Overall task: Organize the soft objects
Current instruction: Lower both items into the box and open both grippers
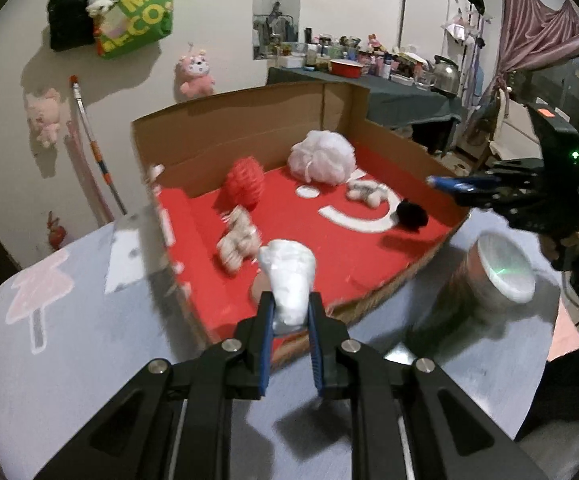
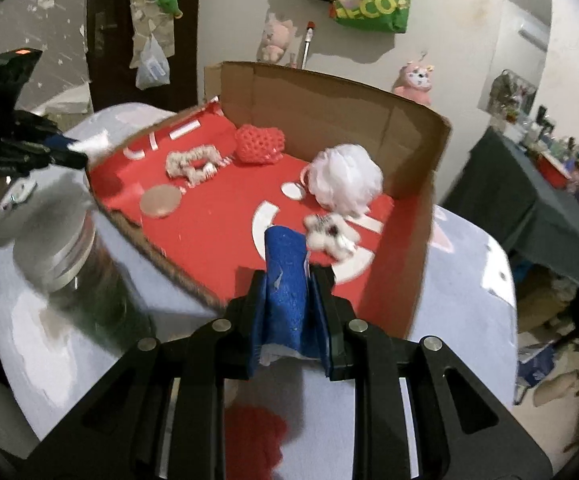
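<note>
Left gripper point(image 1: 291, 312) is clamped on a squishy white crumpled wad point(image 1: 289, 280), lower middle; right gripper point(image 2: 291, 300) pinches a rough blue folded cloth point(image 2: 285, 276).

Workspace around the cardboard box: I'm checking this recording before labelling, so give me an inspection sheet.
Surface: table with pale blue cloth.
Job's things: open cardboard box holding white mesh puff, red mesh ball, fluffy scrunchies, black pom-pom.
Clutter: lidded jar beside box.
Grippers: left gripper shut on white soft item; right gripper shut on blue soft item.
Cables: nothing seen.
Surroundings: green bag and pink plush on wall; crowded side table.
</note>
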Demonstrator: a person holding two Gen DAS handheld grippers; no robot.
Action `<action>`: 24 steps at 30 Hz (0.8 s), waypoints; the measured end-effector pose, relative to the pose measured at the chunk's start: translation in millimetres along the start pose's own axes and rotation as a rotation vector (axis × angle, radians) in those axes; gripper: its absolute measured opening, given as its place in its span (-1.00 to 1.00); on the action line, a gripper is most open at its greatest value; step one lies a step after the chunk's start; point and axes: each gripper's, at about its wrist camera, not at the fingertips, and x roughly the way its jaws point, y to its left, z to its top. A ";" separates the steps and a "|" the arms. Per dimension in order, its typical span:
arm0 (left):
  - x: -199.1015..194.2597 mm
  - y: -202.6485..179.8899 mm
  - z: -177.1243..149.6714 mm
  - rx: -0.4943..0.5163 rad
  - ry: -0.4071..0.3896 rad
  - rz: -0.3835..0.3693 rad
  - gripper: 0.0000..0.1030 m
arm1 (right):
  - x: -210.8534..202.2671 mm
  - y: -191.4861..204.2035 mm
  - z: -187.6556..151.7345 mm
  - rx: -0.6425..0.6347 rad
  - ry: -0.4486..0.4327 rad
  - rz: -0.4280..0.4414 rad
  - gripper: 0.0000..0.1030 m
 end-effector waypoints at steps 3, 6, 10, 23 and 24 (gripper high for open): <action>20.3 -2.5 22.6 -0.022 0.046 -0.023 -0.67 | 16.3 -7.3 20.8 0.032 0.020 0.065 -0.60; 46.3 -3.8 43.2 -0.045 0.117 -0.025 -0.67 | 39.9 -13.0 41.0 0.075 0.068 0.120 -0.60; 80.5 -5.6 66.2 -0.054 0.203 -0.034 -0.67 | 81.0 -19.1 66.9 0.130 0.167 0.163 -0.60; 158.8 4.1 91.8 -0.057 0.346 0.016 -0.64 | 162.7 -30.0 84.3 0.239 0.380 0.204 -0.58; 161.3 6.1 92.0 -0.062 0.350 0.015 -0.64 | 165.3 -29.8 84.1 0.244 0.386 0.206 -0.58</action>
